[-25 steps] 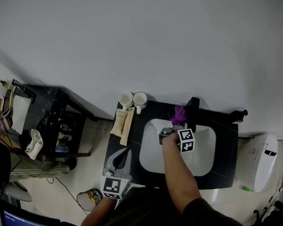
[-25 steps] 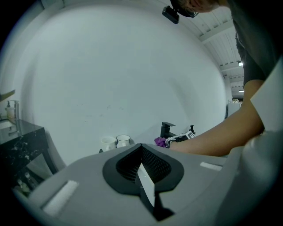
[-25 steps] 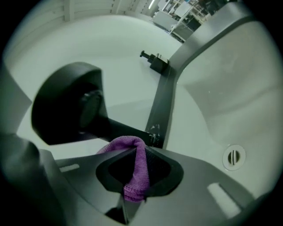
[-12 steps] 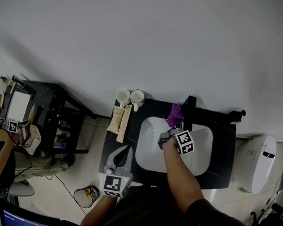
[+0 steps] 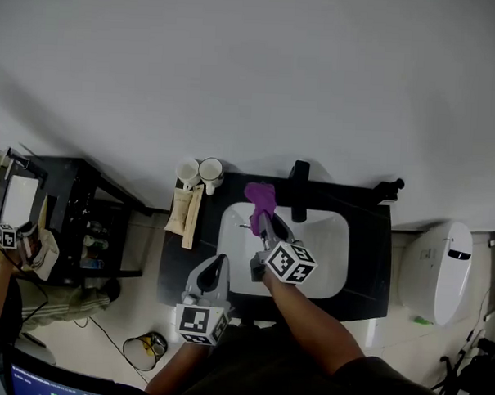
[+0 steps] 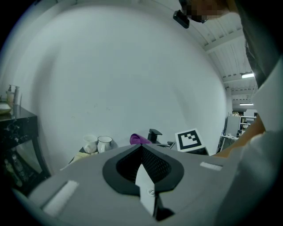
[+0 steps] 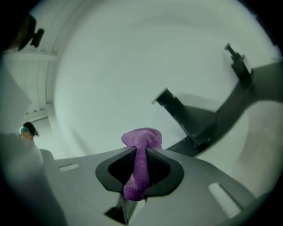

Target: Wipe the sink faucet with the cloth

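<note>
Head view: the right tongs (image 5: 261, 221) reach over the sink (image 5: 321, 246), their jaws clamped on a purple cloth (image 5: 260, 197). A second ago that cloth was pressed up against the faucet (image 5: 299, 175); now it has slid off and sits apart from it, so the faucet lies ahead and to the right of the tongs' tips. The right gripper view agrees: the cloth (image 7: 141, 139) is pinched between the closed jaws and bunches out past them, and the dark faucet (image 7: 179, 113) stands clear, up and to the right, touching nothing. I take this as the end of one stroke. Whether the wipe is finished or another pass is coming, I can't judge, but the cloth must go back rightward to touch again.

The left tongs (image 5: 214, 270) sit low and to the left of the right pair, at the counter's front edge, jaws shut with nothing between them.
</note>
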Demonstrator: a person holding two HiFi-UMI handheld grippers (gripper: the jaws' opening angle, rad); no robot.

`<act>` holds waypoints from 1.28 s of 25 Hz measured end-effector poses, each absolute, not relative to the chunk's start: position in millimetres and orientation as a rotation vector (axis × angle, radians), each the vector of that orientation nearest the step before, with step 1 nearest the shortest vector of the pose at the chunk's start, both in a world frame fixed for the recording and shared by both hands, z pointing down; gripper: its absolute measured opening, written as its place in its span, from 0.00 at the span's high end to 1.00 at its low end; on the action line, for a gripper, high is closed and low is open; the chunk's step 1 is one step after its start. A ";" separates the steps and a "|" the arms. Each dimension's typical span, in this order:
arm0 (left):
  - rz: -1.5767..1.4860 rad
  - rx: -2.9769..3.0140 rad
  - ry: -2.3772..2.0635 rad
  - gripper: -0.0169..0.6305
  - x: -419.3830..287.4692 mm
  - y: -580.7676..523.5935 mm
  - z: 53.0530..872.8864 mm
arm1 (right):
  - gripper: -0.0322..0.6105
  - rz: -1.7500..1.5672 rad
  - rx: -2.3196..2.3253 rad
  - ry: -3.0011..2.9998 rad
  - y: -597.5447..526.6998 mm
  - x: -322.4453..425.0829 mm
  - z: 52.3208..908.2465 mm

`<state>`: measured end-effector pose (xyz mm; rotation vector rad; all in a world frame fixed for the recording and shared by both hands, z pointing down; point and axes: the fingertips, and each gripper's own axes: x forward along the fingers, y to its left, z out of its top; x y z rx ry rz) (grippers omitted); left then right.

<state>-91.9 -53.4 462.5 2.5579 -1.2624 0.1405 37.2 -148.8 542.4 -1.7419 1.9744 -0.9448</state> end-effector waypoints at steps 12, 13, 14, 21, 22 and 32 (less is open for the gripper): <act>0.001 2.525 -1.363 0.95 -49.2 -56.2 436.6 | 0.85 -0.126 -2.016 2.276 -61.3 131.4 403.1; -0.014 2.538 -1.373 0.95 -43.4 -57.0 429.9 | 0.85 -0.094 -2.052 2.263 -52.8 145.8 397.9; -0.024 2.558 -1.375 0.95 -37.3 -57.8 423.3 | 0.85 -0.071 -2.078 2.244 -44.5 159.6 392.9; -0.042 2.658 -1.346 0.95 -8.8 -62.4 399.0 | 0.86 0.036 -2.222 2.145 0.1 224.7 375.7; -0.035 2.672 -1.347 0.95 -7.2 -61.3 397.7 | 0.86 0.068 -2.240 2.152 3.5 227.0 375.0; 0.034 2.755 -1.381 0.95 -1.2 -52.5 391.2 | 0.86 0.291 -2.213 2.247 8.8 209.2 353.3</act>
